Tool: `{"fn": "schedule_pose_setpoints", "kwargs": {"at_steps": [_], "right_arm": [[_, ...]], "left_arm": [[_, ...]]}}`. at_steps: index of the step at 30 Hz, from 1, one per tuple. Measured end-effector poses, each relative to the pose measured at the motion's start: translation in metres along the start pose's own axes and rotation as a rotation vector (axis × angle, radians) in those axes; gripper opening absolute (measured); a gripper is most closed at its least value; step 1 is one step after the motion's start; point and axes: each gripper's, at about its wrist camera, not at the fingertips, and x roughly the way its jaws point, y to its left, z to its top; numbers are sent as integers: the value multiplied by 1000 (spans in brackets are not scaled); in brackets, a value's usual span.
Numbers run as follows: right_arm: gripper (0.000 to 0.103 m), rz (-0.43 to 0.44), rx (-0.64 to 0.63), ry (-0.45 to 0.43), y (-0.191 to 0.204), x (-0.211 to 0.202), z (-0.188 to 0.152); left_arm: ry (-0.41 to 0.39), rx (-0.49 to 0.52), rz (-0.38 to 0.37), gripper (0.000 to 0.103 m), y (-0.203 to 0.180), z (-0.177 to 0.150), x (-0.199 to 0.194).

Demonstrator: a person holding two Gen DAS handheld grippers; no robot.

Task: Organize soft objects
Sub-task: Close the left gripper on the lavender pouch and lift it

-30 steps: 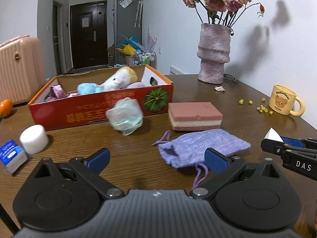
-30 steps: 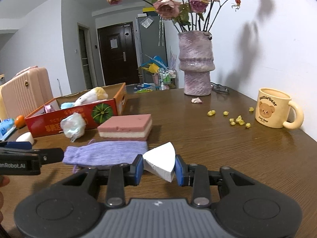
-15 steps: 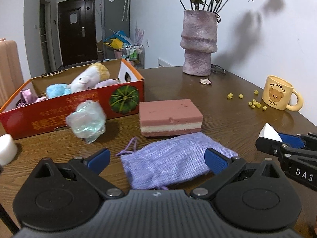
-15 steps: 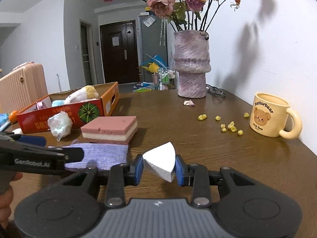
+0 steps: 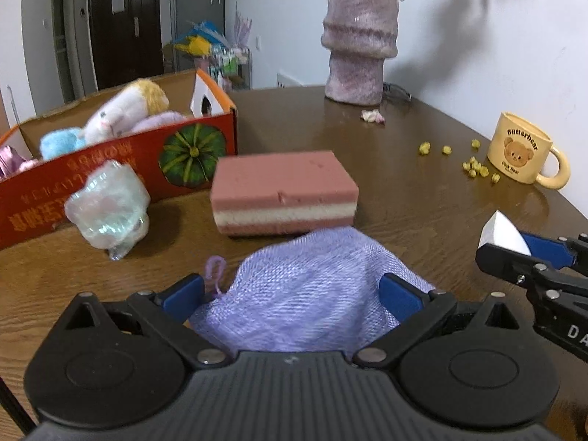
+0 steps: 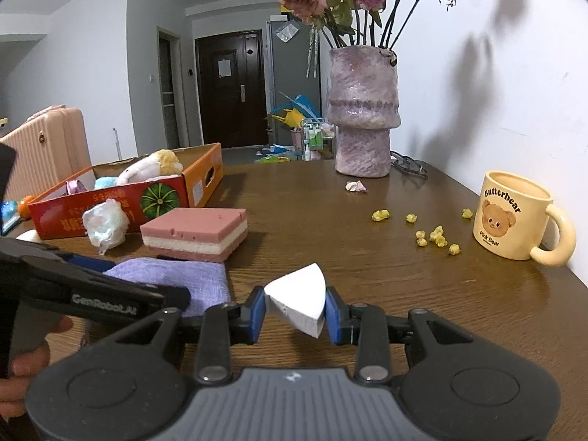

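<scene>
Jaws of the left gripper (image 5: 292, 296) stand spread around the purple pouch (image 5: 312, 294) on the table (image 6: 367, 257); right gripper (image 6: 295, 314) pinches a white wedge sponge (image 6: 299, 299).

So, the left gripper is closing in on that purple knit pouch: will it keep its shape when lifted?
Probably not. The purple knit pouch lies flat and wrinkled, so it would likely droop. It looks empty, so likely light. Its drawstring may dangle.
</scene>
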Motion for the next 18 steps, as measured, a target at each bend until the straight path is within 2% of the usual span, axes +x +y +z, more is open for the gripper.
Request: {"fn": "schedule_pose_setpoints", "kwargs": {"at_steps": [7, 9, 11, 18], "right_arm": [[34, -5, 3, -5, 0, -1, -1], [33, -7, 4, -12, 0, -2, -1], [34, -8, 6, -19, 0, -3, -1], [34, -31, -14, -32, 3, -4, -2]], "left_arm": [[31, 14, -16, 101, -2, -2, 7], [27, 23, -17, 95, -3, -2, 6], [19, 34, -21, 85, -5, -3, 4], [-4, 56, -27, 58, -10, -6, -4]]}}
